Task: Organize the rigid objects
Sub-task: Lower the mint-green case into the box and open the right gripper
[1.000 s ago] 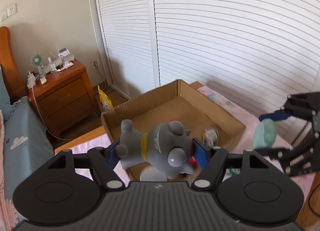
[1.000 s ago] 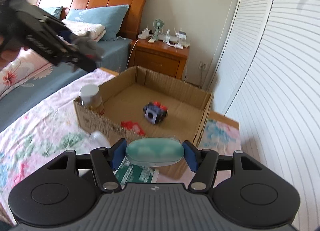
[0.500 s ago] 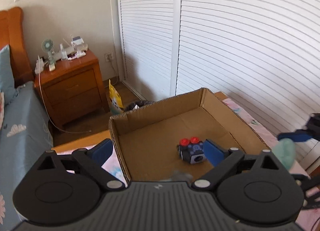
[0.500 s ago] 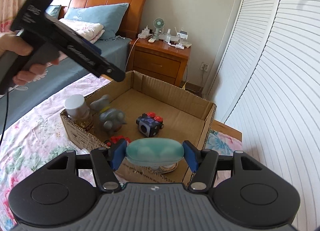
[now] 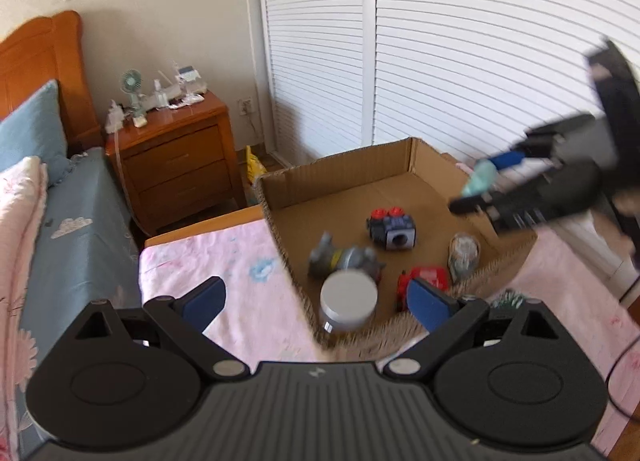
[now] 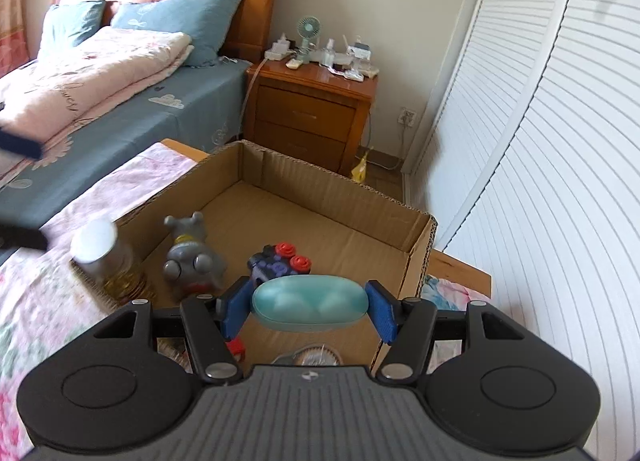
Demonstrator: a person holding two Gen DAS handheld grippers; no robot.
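A cardboard box [image 5: 340,177] lies on a pink floral cloth. In it are a grey toy animal [image 5: 344,259], a black cube with red buttons [image 5: 392,229], a red toy [image 5: 424,277], a clear round thing [image 5: 464,253] and a white-lidded jar [image 5: 348,301] in the near corner. My left gripper [image 5: 316,303] is open and empty above that corner. My right gripper [image 6: 310,307] is shut on a teal oval case [image 6: 310,303], which hangs over the box's [image 6: 320,189] near side, in front of the cube [image 6: 280,261] and grey toy [image 6: 188,257]. The right gripper [image 5: 480,185] shows at the box's right wall.
A wooden nightstand [image 6: 312,105] with a small fan and bottles stands behind the box. A bed [image 6: 100,101] with blue pillows and a pink quilt is on the left. White louvred closet doors [image 6: 540,141] fill the right. The left gripper's fingers [image 6: 20,145] cross the left edge.
My left gripper opened and let go of the grey toy, which now lies in the box; it then drew back to the near corner. My right gripper carried the teal case forward over the box.
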